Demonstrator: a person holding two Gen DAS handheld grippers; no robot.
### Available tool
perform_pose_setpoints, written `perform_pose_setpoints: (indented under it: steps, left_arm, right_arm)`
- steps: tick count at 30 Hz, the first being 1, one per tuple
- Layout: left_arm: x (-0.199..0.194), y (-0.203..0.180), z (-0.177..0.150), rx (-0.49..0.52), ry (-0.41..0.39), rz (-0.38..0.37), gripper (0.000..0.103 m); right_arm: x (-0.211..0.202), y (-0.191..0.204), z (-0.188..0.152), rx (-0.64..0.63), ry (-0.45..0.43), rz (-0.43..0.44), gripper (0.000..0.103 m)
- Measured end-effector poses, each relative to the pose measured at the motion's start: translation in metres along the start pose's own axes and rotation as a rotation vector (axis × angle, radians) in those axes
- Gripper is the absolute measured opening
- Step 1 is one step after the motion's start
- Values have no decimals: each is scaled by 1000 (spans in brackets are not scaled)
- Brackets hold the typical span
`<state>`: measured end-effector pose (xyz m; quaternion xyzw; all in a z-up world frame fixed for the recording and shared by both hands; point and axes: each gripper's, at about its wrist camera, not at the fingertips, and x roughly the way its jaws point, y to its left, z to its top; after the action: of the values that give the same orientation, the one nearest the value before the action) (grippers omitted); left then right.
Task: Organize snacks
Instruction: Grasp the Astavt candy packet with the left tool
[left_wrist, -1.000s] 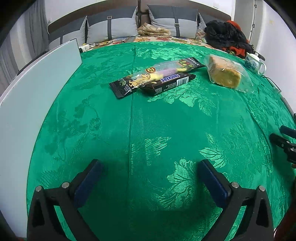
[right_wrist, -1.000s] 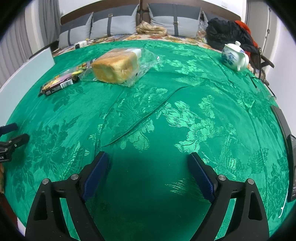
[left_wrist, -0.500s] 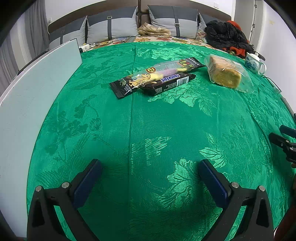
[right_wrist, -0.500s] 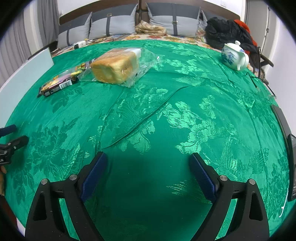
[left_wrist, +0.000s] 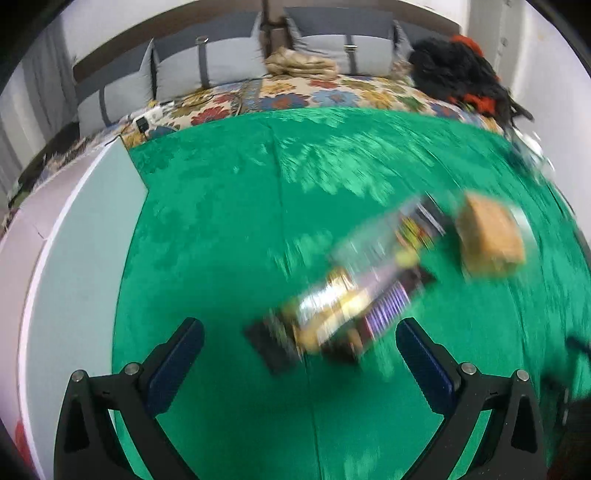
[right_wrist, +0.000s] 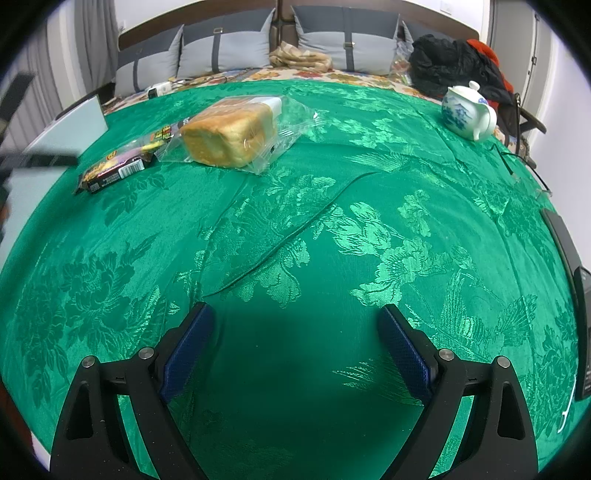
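Note:
Two dark snack packets (left_wrist: 343, 291) lie side by side on the green cloth, blurred by motion in the left wrist view, just ahead of my open left gripper (left_wrist: 299, 343). A bagged loaf of bread (left_wrist: 491, 240) lies to their right. In the right wrist view the loaf (right_wrist: 229, 133) lies far ahead on the left, with the snack packets (right_wrist: 118, 166) to its left. My right gripper (right_wrist: 295, 336) is open and empty over bare cloth. The left gripper (right_wrist: 22, 158) shows as a blur at the left edge.
A pale flat board (left_wrist: 81, 258) lies along the cloth's left side. A blue and white teapot (right_wrist: 467, 110) stands at the far right. Grey pillows (right_wrist: 229, 48) and dark clothes (right_wrist: 450, 62) lie at the back. A dark device (right_wrist: 569, 247) lies at the right edge.
My left gripper has moved fast forward to the snack packets, which now sit just ahead of its fingers. My right gripper has barely moved.

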<state>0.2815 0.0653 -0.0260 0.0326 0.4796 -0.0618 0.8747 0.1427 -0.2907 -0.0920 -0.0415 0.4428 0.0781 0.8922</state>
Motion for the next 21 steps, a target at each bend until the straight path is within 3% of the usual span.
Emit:
perform_pose_setpoints:
  steps: [3,7,12,15,17,19,21]
  left_arm:
    - [33,6,17,-24,53,-31,103]
    - [62,-2,17,15,111,-72,102]
    - [60,-17,4,89,136,-95,101]
    - [49,-24,-5,136,126,-90,80]
    - [41,-27,-8,143,131,-100,52]
    - [33,-30,-17,157,139,-101,34]
    - [22,-28,-29,136,135,-101,26]
  right_arm:
    - [0,0,0,0,0,0,93]
    - [0,0,0,0,0,0,93]
    - [0,0,0,-1,-1,1,94]
    - [0,1,1,-1,-1,1,94]
    - [0,1,1,-1,-1,1,94]
    - [0,0,0,-1,-1,1,94]
    - [0,0,0,-1,-1,1,94]
